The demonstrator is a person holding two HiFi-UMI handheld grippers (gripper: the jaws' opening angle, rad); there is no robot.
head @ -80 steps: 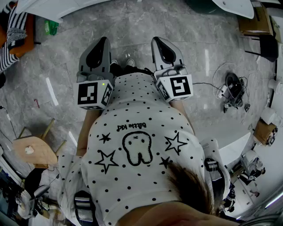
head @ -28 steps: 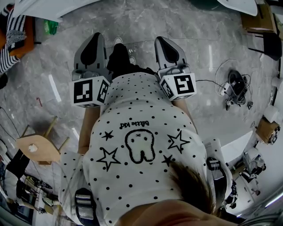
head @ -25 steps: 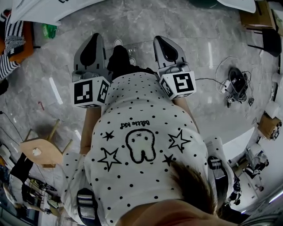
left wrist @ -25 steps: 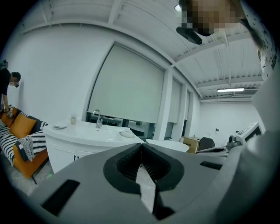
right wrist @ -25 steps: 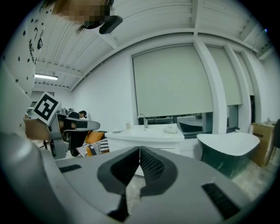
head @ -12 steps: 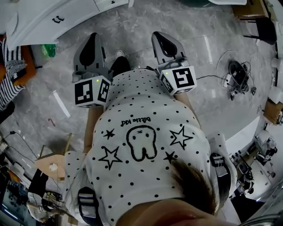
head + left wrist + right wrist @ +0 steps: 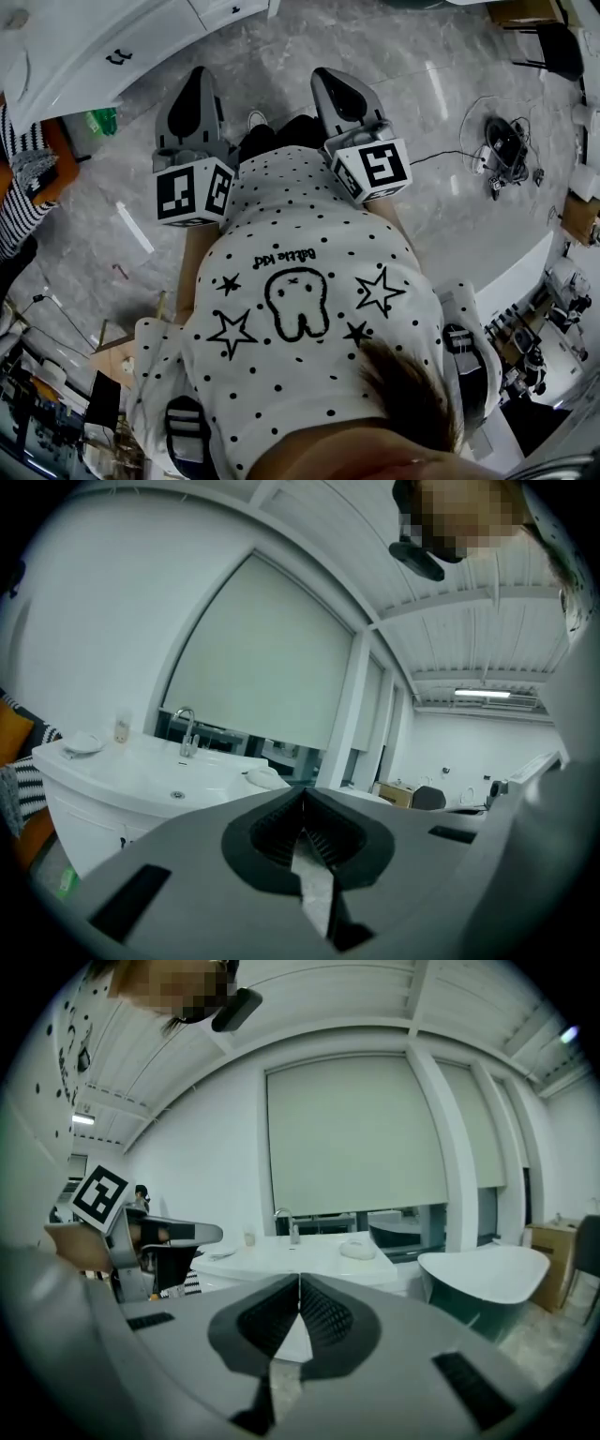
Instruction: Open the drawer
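Left tongs [image 7: 200, 80] and right tongs [image 7: 325, 77] were both clenched and empty. Drawer [image 7: 141, 45] sat in the white vanity [image 7: 56, 42] ahead-left, well apart. Risk, I judged: arriving clenched, I'd knock the handle [image 7: 118, 58] instead of gripping it.

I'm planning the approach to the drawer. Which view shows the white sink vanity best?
The left gripper view: the vanity shows its basin, faucet and front. The right gripper view gives only its top and faucet. The head view catches just a white cabinet front with a dark handle.
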